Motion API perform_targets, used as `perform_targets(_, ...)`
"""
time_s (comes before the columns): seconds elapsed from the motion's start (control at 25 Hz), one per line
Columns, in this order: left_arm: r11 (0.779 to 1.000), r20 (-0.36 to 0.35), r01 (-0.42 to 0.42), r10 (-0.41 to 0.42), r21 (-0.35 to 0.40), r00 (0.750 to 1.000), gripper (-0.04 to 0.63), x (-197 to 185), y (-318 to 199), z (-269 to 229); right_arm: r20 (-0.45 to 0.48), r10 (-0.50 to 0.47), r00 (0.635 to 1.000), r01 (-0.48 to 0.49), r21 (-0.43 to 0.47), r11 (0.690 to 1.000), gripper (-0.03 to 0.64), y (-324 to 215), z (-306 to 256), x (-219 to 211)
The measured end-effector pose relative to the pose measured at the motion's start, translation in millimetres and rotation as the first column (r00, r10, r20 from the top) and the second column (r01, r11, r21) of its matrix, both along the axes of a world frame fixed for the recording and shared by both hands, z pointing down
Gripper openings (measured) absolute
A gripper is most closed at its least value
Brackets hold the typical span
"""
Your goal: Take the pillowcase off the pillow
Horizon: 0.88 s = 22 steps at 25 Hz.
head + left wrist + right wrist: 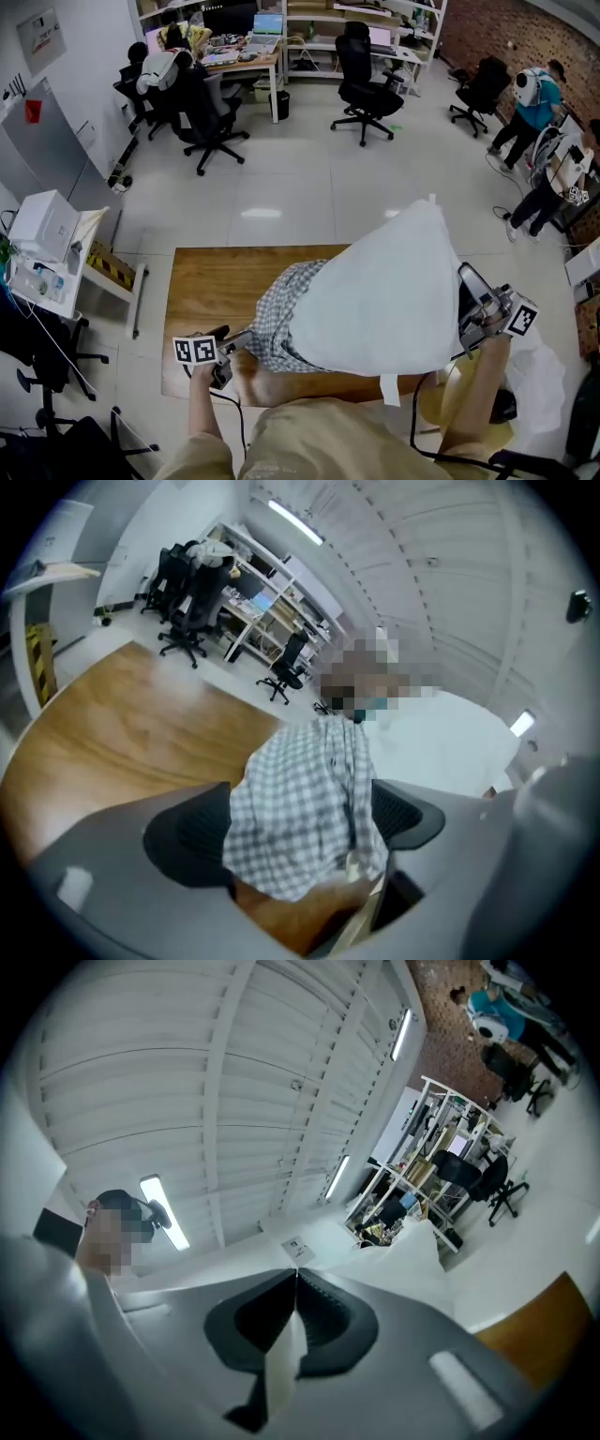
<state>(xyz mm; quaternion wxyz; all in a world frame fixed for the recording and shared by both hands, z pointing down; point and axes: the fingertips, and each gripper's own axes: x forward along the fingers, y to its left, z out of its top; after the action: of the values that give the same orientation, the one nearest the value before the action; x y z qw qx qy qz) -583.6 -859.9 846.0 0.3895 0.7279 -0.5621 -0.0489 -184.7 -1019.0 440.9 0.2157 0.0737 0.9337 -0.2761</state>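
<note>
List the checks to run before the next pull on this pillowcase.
1. Hold on the pillow: ok, right claw shut on its white edge.
2. Hold on the checked pillowcase: not ok, left claw open, cloth lying between its jaws.
3. Pillowcase off the pillow: not ok, bunched at its lower left end.
4. How much pillow sits inside the cloth: cannot tell.

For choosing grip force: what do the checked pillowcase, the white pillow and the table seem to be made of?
The pillowcase: thin matte woven cloth, it crumples in folds. The pillow: smooth white fabric shell, likely soft filling. The table: wood or wood-look laminate, grain shows.
</note>
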Motion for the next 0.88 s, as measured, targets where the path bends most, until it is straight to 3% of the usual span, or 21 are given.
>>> perform_targets(0.12,0.996,0.05,-0.059,0.056,0.07,0.997,0.434,15.9,-76.6,-43.5,-0.034,0.027,0.999,-0.029,-0.046,0.999,0.003,-7.8,8.3,1.2)
perform_targets(0.24,0.977,0.086,-0.188,0.179,0.104,0.98,0.402,49.1,-164.4,-80.1,-0.062,0.035,0.997,-0.04,-0.084,0.996,0.003,-14.7,7.2,-5.1)
perform_targets(0.32,0.959,0.144,-0.276,0.265,0.06,0.953,0.402,63.4,-214.8,-85.7,-0.084,0.033,0.996,-0.038,-0.059,0.998,0.003,-11.8,-1.8,-15.6)
perform_targets(0.36,0.954,0.167,-0.298,0.293,0.004,0.941,0.389,64.7,-235.4,-77.3,-0.093,0.034,0.995,-0.039,-0.048,0.998,0.003,-11.4,-5.8,-20.4)
perform_targets(0.4,0.951,0.182,-0.3,0.309,-0.076,0.934,0.312,61.8,-252.2,-61.3,-0.097,0.038,0.995,-0.042,-0.043,0.998,0.003,-12.1,-8.5,-24.0)
perform_targets(0.44,0.944,0.196,-0.281,0.312,-0.17,0.93,0.118,55.3,-264.7,-38.8,-0.097,0.043,0.994,-0.047,-0.042,0.998,0.003,-13.8,-9.7,-25.7)
perform_targets(0.48,0.933,0.22,-0.247,0.307,-0.26,0.926,0.013,46.0,-273.4,-13.9,-0.09,0.049,0.995,-0.054,-0.046,0.998,0.003,-16.4,-9.4,-25.0)
perform_targets(0.56,0.917,0.285,-0.151,0.266,-0.368,0.921,0.011,21.3,-284.8,26.9,-0.059,0.065,0.996,-0.069,-0.075,0.995,0.003,-24.0,-5.6,-16.5)
perform_targets(0.72,0.911,0.375,0.018,0.151,-0.411,0.915,0.011,-45.5,-301.9,60.2,-0.054,0.083,0.995,-0.089,-0.116,0.989,0.002,-36.2,2.0,-11.5)
perform_targets(0.8,0.895,0.418,0.084,0.12,-0.439,0.9,0.011,-78.1,-304.0,77.9,-0.085,0.093,0.992,-0.102,-0.117,0.988,0.002,-39.5,14.0,-14.8)
perform_targets(0.88,0.87,0.403,0.14,0.072,-0.473,0.913,0.012,-96.9,-298.7,100.9,-0.094,0.105,0.99,-0.12,-0.161,0.98,0.002,-46.8,35.9,-8.9)
